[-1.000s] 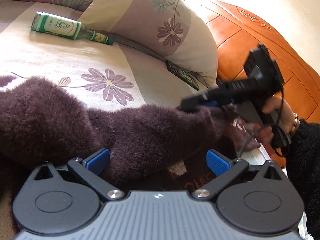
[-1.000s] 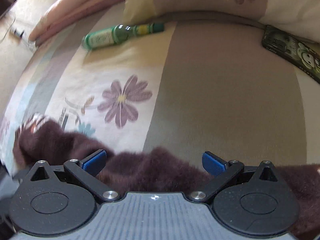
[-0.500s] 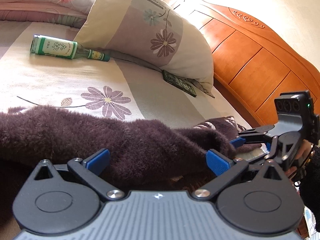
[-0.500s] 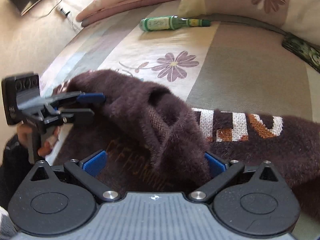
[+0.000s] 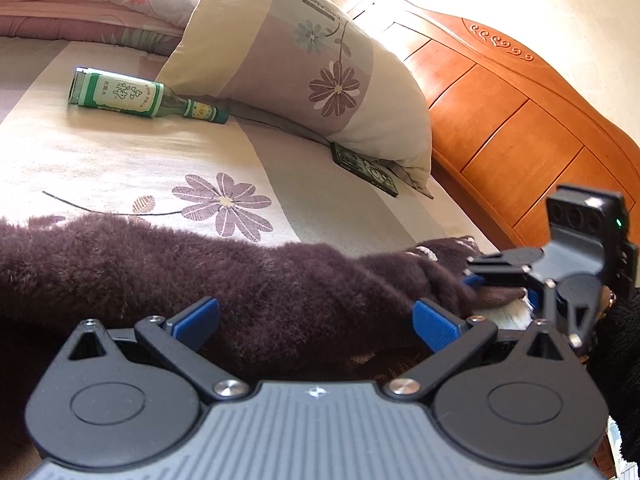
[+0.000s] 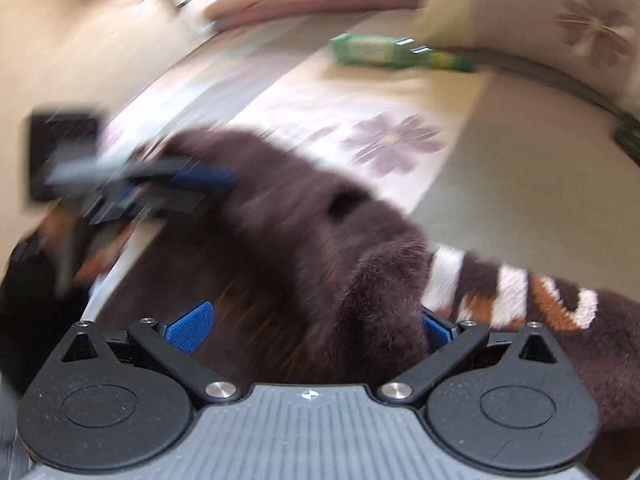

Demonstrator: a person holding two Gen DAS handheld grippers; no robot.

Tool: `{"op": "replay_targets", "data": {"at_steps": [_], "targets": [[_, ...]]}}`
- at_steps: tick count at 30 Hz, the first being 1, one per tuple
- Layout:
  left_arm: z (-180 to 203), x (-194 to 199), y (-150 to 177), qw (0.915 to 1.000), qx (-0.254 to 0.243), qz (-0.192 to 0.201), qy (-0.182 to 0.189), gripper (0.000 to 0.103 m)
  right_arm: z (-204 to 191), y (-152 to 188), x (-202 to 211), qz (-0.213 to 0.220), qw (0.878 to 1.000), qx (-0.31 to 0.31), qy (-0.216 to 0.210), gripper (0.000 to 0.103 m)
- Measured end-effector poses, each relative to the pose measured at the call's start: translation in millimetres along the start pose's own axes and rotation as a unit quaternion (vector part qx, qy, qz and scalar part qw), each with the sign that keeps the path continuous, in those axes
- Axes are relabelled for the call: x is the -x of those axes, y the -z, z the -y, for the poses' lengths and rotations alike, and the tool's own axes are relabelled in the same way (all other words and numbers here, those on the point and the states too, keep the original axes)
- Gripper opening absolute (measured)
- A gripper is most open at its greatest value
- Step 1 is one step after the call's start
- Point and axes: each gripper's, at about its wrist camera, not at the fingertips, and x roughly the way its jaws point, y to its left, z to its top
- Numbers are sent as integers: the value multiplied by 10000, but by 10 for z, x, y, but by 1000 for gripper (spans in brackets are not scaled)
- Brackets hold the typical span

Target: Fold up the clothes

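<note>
Sweater point(image 5: 248, 292): soft, fluffy, limp knit; sags when lifted. Grip thick folded edges. Left tongs point(image 5: 316, 316) and right tongs point(image 6: 312, 324) both stand apart around it.

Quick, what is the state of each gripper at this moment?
Left gripper: open, its fingers on either side of the brown sweater, not closed on it.
Right gripper: open, with a fold of the sweater between its fingers.

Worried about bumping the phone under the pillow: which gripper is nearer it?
Right, probably. The right gripper is at the cuff end of the sweater, on the side where the phone lies; the left gripper sits farther along the sweater, away from it.
</note>
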Motion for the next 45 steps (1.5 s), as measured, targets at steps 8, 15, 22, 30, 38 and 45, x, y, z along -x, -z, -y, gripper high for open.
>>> {"op": "replay_targets", "data": {"at_steps": [8,15,22,30,38,45], "targets": [[-12,-103,48,9996,-52,-237,-134,102,-162,-7,165,76,9962,457,740,103],[-36,-32,23,9998,-11,-171,-99,102,216,-560,-94,876,9944,-324,501,103],[-193,189,-74,9994,254,184,-157,102,595,-595,-687,419,9854,-1483,-719,103],[-267,295,-146,9983,392,368,-212,102,215,-634,-391,686,9682,-1241,-2062,103],[-316,366,-180,9977,434,470,-240,102,358,-641,-681,479,9827,-1476,-1008,73],[-367,429,-199,9966,540,568,-255,102,223,-845,-690,490,9944,-933,-86,25]]}}
